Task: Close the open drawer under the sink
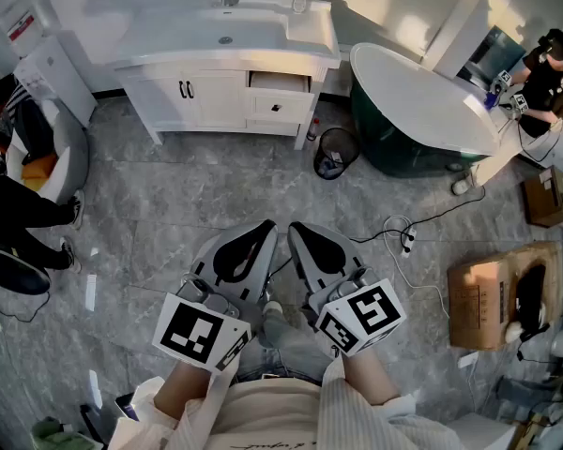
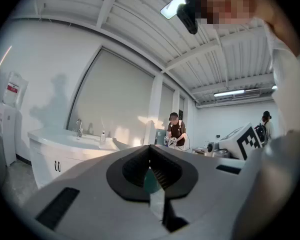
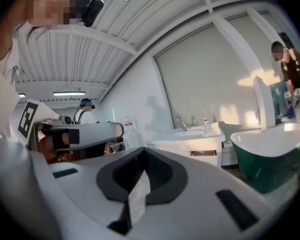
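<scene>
The left gripper (image 1: 263, 231) and right gripper (image 1: 298, 232) are held side by side close to the person's body, tips toward the vanity cabinet (image 1: 216, 97). Each pair of fingers is closed tip to tip, with nothing between them. Open grey floor (image 1: 197, 195) lies between the grippers and the cabinet. A waste bin (image 1: 336, 151) stands by the cabinet's right corner, near the bathtub (image 1: 422, 101). The drawer (image 1: 280, 82) is the upper right one under the sink (image 1: 225, 36). It is pulled out toward the room, long axis along the cabinet front. The red label (image 1: 21, 26) on a white unit at far left is too small to read.
</scene>
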Demonstrator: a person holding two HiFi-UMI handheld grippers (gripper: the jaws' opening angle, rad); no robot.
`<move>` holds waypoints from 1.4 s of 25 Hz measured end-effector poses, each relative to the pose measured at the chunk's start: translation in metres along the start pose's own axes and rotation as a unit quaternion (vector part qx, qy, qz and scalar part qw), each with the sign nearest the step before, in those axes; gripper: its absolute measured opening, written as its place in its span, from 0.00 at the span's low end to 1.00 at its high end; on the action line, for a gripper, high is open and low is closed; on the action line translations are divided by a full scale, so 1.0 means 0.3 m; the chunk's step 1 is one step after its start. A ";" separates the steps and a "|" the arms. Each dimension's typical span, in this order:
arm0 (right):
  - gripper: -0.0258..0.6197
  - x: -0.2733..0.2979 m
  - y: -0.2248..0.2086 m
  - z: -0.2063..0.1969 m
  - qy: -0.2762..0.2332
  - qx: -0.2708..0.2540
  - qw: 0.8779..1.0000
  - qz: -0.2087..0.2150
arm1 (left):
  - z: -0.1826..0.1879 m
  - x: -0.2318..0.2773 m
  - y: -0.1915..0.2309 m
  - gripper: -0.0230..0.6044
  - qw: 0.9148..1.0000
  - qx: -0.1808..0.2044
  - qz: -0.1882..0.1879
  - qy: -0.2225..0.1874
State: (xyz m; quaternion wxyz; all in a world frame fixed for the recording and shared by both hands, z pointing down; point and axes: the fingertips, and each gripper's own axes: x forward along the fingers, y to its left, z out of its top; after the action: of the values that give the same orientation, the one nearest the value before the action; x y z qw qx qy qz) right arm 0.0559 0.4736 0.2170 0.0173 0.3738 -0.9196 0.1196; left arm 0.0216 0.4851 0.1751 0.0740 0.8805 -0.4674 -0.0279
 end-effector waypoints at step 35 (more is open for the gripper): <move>0.05 0.093 -0.197 -0.005 0.014 0.014 1.000 0.016 | -0.011 0.192 0.100 0.06 0.999 0.006 0.042 -0.006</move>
State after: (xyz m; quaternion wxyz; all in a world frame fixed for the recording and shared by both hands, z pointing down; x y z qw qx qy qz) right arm 0.0766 0.4141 0.2340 0.0234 0.3577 -0.9233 0.1380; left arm 0.0299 0.4212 0.1842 0.0674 0.8604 -0.5044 -0.0273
